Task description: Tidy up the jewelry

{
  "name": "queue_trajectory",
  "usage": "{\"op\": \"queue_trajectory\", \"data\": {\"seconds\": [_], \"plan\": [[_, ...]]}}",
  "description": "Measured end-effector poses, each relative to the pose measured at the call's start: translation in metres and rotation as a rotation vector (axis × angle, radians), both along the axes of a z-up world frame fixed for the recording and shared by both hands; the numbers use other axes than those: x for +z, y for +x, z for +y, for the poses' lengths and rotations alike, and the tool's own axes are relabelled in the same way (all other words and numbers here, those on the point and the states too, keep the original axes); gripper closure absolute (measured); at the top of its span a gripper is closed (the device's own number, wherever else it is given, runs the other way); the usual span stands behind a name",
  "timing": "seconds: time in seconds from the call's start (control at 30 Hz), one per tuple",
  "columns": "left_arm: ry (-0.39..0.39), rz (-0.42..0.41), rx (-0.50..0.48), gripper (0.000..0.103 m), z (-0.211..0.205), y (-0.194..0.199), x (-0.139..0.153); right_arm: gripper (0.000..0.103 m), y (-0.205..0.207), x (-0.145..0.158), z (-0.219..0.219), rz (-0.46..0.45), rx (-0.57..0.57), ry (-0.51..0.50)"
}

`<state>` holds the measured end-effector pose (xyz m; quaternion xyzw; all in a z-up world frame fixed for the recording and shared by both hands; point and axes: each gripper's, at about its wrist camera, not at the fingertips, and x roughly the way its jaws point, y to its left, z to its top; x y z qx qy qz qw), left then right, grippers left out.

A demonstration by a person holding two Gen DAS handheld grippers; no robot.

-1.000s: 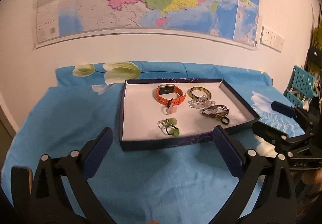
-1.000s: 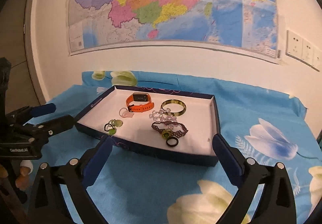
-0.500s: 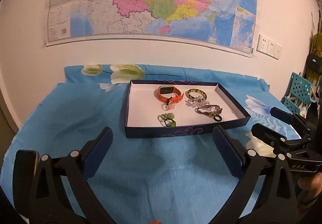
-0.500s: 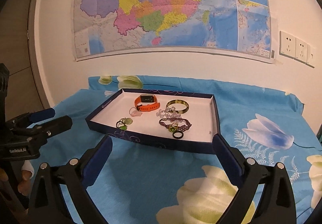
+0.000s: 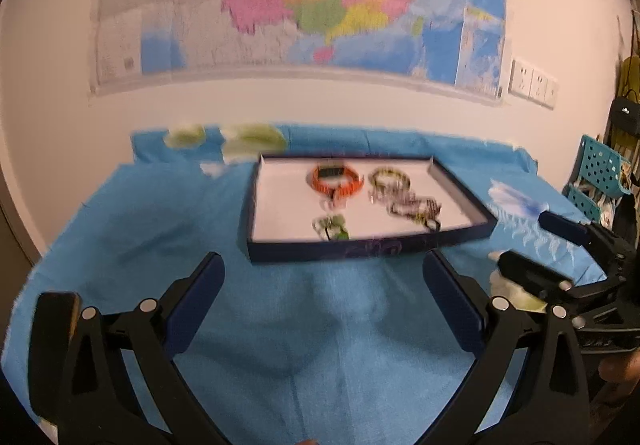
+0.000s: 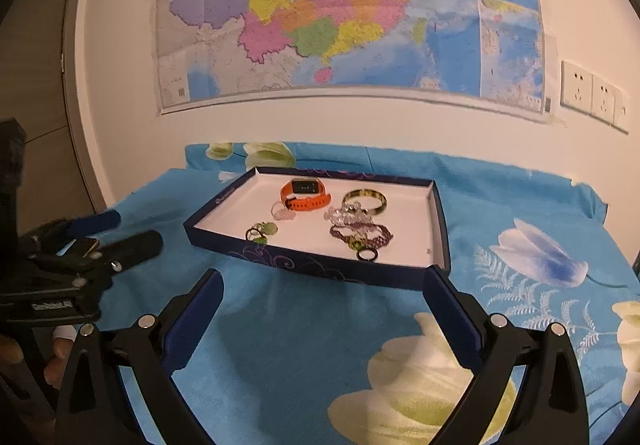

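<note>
A dark blue tray (image 6: pixel 436 221) with a white floor sits on the blue floral cloth; it also shows in the left wrist view (image 5: pixel 368 249). In it lie an orange watch (image 6: pixel 306 195), a green-yellow bangle (image 6: pixel 365 201), a clear bead bracelet (image 6: pixel 344 214), a purple woven bracelet (image 6: pixel 362 234), a black ring (image 6: pixel 367 254), green rings (image 6: pixel 262 231) and a pale pink ring (image 6: pixel 282 211). My left gripper (image 5: pixel 322 299) is open and empty, short of the tray's near edge. My right gripper (image 6: pixel 322 301) is open and empty, also short of the tray.
The blue floral cloth (image 6: pixel 520 245) covers the table. A wall with a large map (image 6: pixel 340 13) and sockets (image 6: pixel 592 95) stands behind. A teal perforated basket (image 5: pixel 600 173) is at the far right. The left gripper also shows at the left of the right wrist view (image 6: pixel 116 233).
Both grippers have drawn back and risen from the tray, which now looks smaller and farther. Both stay open. The jewelry has not moved.
</note>
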<state>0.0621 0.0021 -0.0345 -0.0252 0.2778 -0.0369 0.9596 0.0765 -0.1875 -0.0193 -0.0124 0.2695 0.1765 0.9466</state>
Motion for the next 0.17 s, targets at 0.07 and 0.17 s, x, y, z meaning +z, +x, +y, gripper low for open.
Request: {"op": "queue_trajectory", "data": {"seconds": [0.07,0.17], "plan": [[0.002,0.052,0.007,0.005,0.002,0.011,-0.009,0.007,0.008,-0.006,-0.006,0.045,-0.036,-0.031],[0.015,0.186,0.024,0.005,0.007,0.038,-0.028,0.007,0.033,-0.027,-0.025,0.19,-0.089,-0.095]]}}
